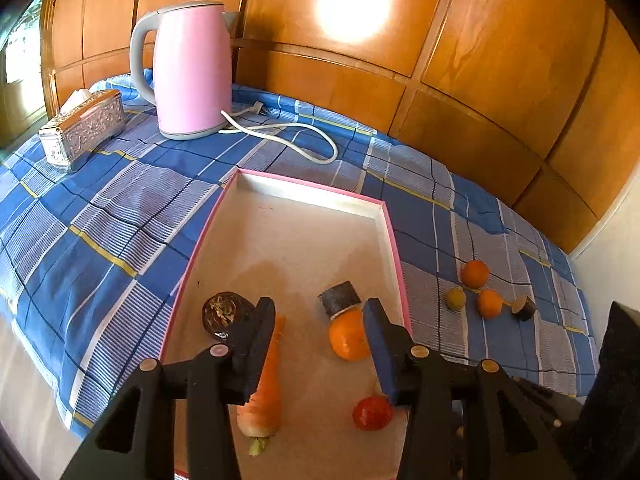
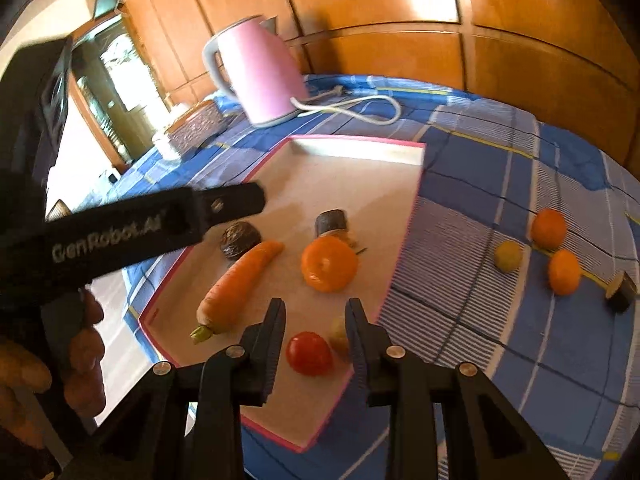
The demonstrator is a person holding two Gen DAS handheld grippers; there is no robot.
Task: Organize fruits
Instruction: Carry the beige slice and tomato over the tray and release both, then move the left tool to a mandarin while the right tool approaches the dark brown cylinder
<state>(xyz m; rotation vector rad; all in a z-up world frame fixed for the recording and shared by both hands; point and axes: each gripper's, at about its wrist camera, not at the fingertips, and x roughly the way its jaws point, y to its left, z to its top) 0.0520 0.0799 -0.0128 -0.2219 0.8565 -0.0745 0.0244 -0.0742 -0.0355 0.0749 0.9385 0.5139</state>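
A pink-rimmed tray (image 1: 308, 184) (image 2: 360, 142) holds a carrot (image 1: 268, 384) (image 2: 236, 284), an orange (image 1: 346, 338) (image 2: 329, 264), a red tomato (image 1: 372, 413) (image 2: 309, 354), a dark round fruit (image 1: 220, 314) (image 2: 239, 238) and a dark cut piece (image 1: 340, 298) (image 2: 331, 222). My left gripper (image 1: 320, 308) hovers open over the tray. The carrot lies under its left finger and nothing is pinched. My right gripper (image 2: 315, 306) stands over the tray's near corner, its jaws narrowly apart and empty. The tomato lies below the gap.
On the blue checked cloth right of the tray lie two oranges (image 1: 475, 274) (image 2: 548, 228), a yellow-green fruit (image 1: 456, 299) (image 2: 508, 255) and a dark cut piece (image 1: 524, 307) (image 2: 622, 290). A pink kettle (image 1: 192, 68) with a white cord (image 1: 304, 136) and a silver tissue box (image 1: 82, 128) stand behind.
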